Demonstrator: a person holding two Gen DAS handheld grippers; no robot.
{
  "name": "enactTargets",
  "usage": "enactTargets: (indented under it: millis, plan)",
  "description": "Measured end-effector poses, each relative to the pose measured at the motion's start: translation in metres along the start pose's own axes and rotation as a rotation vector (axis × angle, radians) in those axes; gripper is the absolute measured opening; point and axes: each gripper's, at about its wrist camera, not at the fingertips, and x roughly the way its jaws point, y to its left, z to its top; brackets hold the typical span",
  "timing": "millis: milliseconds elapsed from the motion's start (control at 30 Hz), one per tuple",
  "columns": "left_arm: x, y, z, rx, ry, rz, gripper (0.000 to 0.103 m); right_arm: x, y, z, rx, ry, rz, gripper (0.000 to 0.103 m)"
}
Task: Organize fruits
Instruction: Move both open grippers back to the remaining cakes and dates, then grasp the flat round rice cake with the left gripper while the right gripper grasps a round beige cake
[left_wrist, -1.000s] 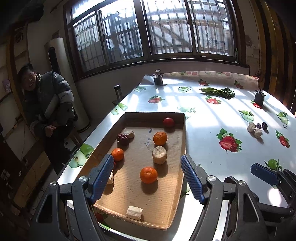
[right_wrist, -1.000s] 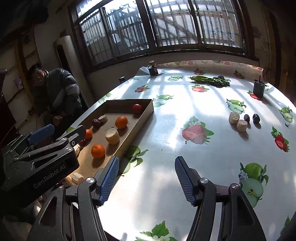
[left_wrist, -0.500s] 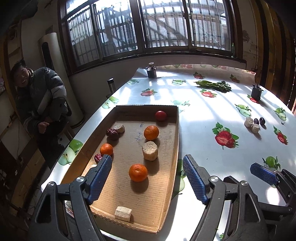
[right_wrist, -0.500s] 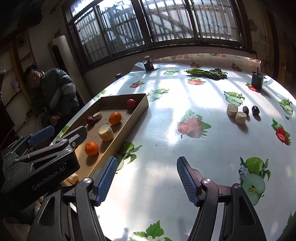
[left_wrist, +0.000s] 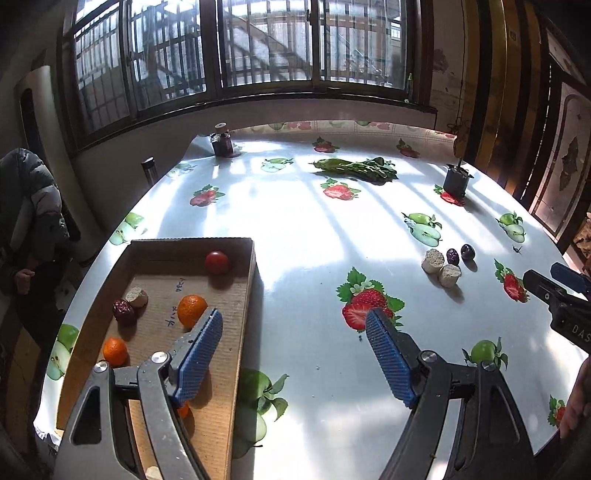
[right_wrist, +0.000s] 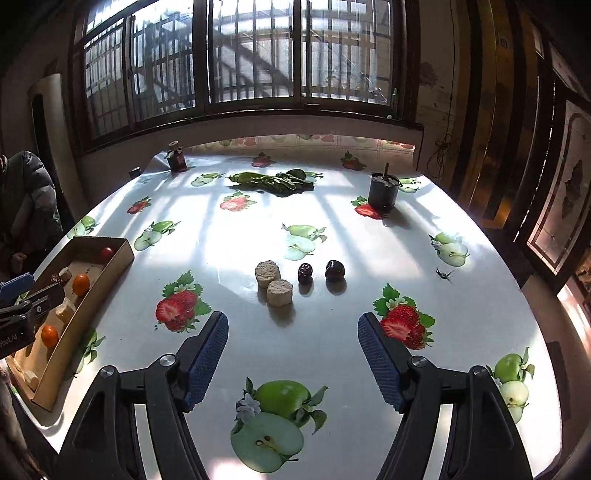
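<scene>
Right gripper (right_wrist: 291, 354), blue-padded jaws just widened and empty, faces the dark round plum (right_wrist: 334, 270) awaiting the shallow brown cardboard tray (right_wrist: 122, 258); left gripper (left_wrist: 295, 354) likewise parted, idle.

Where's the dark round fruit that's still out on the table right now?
In the right wrist view the dark round fruit sits on the tablecloth ahead of the open right gripper, just right of the wrinkled red date and the two beige chunks.

We can read "DAS" on the right gripper (left_wrist: 570, 291) and "obot.AI" on the left gripper (right_wrist: 18, 295); the box (left_wrist: 236, 317) handwriting is unreadable.
</scene>
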Motion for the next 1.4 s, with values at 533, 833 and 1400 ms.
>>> enactTargets:
  millis: [533,833,1400]
  plan:
    - [0.104,-0.053,0.052,-0.035,0.155,-0.153,0.079,0.126,0.021,0.016,-0.110,0.143,0.145,0.064]
    - [0.133,-0.091,0.053,0.028,0.176,-0.232,0.079,0.126,0.002,0.008,-0.051,0.168,0.134,0.031]
    - [0.167,-0.156,0.042,0.222,0.150,-0.228,0.028,0.122,-0.023,-0.002,-0.005,0.174,0.133,0.033]
